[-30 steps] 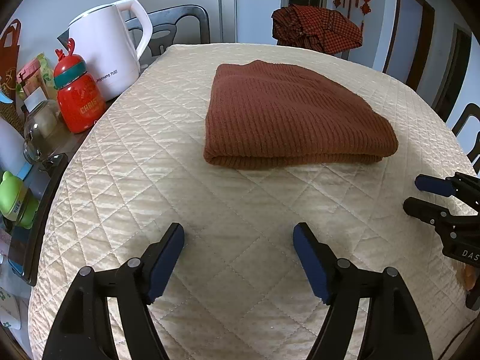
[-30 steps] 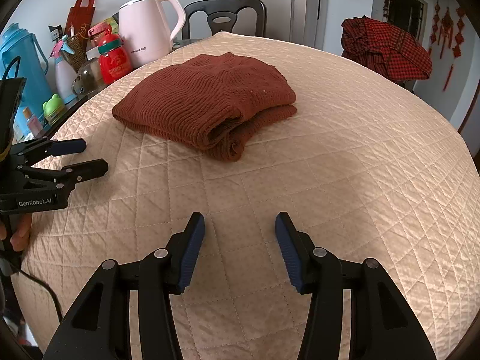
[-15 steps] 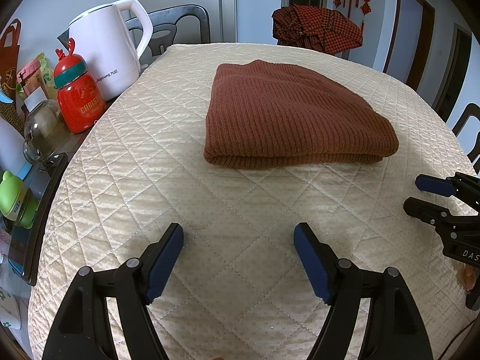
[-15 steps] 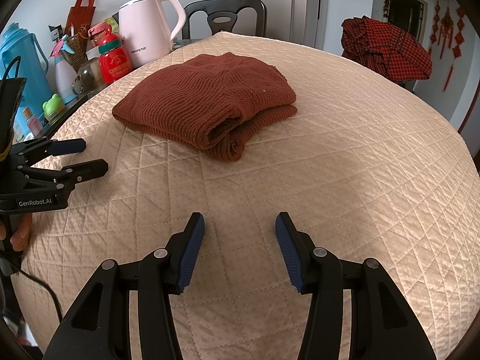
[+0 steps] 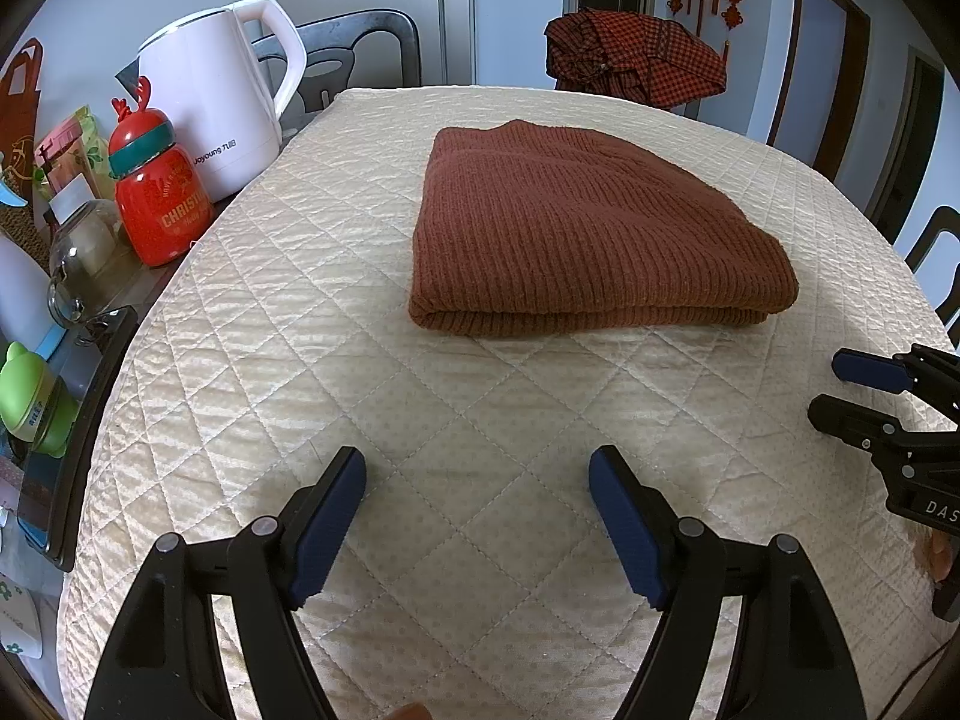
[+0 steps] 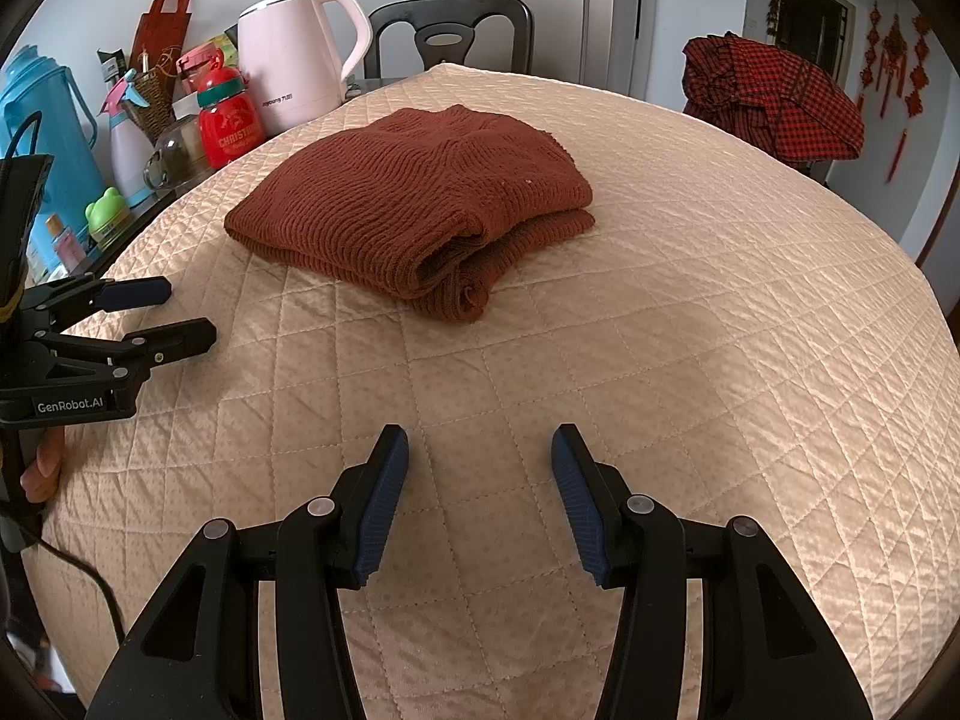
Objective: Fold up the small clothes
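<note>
In the left wrist view we see the folded rust-brown ribbed knit sweater [image 5: 588, 234] lying on the cream quilted desk cover [image 5: 252, 312], well ahead of our left gripper [image 5: 477, 471], whose jaws are spread and empty. Its long axis runs left to right.

In the right wrist view the right gripper [image 6: 480, 456] also has spread, empty jaws; the sweater [image 6: 414, 204] lies ahead, slightly left, its rolled end toward us.

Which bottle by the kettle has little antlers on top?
The red Christmas bottle, beside the white kettle. The green frog bottle has none.
</note>
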A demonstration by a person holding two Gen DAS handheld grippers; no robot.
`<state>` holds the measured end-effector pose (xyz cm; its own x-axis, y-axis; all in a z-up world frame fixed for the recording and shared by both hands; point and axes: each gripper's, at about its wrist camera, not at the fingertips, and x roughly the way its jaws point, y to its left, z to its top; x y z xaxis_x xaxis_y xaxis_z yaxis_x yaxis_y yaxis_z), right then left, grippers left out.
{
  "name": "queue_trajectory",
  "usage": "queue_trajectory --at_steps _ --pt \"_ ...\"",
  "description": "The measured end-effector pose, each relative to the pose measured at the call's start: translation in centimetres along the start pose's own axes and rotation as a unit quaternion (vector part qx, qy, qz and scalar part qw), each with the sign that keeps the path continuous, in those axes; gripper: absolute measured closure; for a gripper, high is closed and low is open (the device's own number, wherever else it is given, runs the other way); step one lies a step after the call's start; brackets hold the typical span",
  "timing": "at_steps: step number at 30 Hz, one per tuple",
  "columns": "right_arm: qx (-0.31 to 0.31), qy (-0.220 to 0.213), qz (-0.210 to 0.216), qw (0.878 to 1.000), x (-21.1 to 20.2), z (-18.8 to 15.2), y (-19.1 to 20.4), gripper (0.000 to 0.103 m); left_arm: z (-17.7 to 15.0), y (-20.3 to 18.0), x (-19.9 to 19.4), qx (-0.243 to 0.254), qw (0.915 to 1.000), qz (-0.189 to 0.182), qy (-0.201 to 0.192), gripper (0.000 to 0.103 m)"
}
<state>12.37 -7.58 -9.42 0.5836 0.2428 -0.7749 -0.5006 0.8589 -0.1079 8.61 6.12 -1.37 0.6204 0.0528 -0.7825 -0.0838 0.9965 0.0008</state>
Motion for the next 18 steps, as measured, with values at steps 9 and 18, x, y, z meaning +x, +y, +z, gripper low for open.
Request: queue_trajectory --at_steps 9,18 --pt "0.0 0.0 0.0 1.0 0.0 0.0 -0.01 0.052 0.03 0.34 0.09 -0.001 1.0 0.001 0.001 0.022" --pt "0.0 0.0 0.0 1.0 0.02 -0.01 0.02 0.052 0.04 0.42 0.04 -0.003 1.0 0.0 0.001 0.021"
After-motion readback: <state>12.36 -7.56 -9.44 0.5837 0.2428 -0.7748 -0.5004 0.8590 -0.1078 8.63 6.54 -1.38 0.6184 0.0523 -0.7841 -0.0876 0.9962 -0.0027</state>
